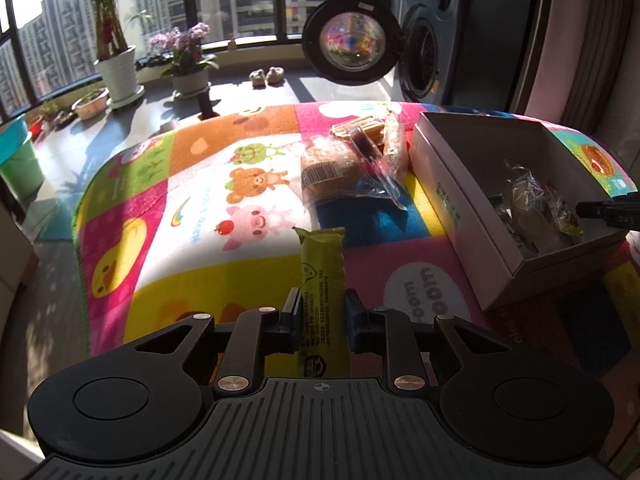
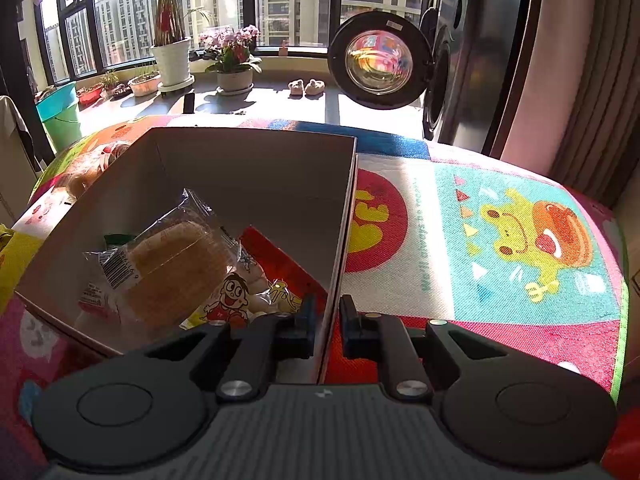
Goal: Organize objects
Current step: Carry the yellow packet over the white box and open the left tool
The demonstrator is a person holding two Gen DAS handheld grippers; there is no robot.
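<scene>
A colourful cartoon-printed mat (image 1: 208, 184) was seen covering the surface, lit by strong sun. Toward its right side an open cardboard box (image 1: 448, 184) was set, grey inside, with a few wrapped snacks lying in it: a clear-wrapped round bread (image 2: 176, 268) and a packet with a cartoon boy (image 2: 228, 296) just beside it. To the left of the box, on the mat, a loose pile of clear-wrapped snacks (image 1: 352, 160) was left.

A long yellow-green snack bar (image 1: 322, 288), printed with dark text, was held upright and clear of the mat, clamped near its lower end between the fingers of the left gripper (image 1: 322, 312), which was pitched downward.

The right gripper (image 2: 325, 320), also angled down, was clenched on the box's right wall (image 2: 340, 240), one finger inside the box and one outside.
</scene>
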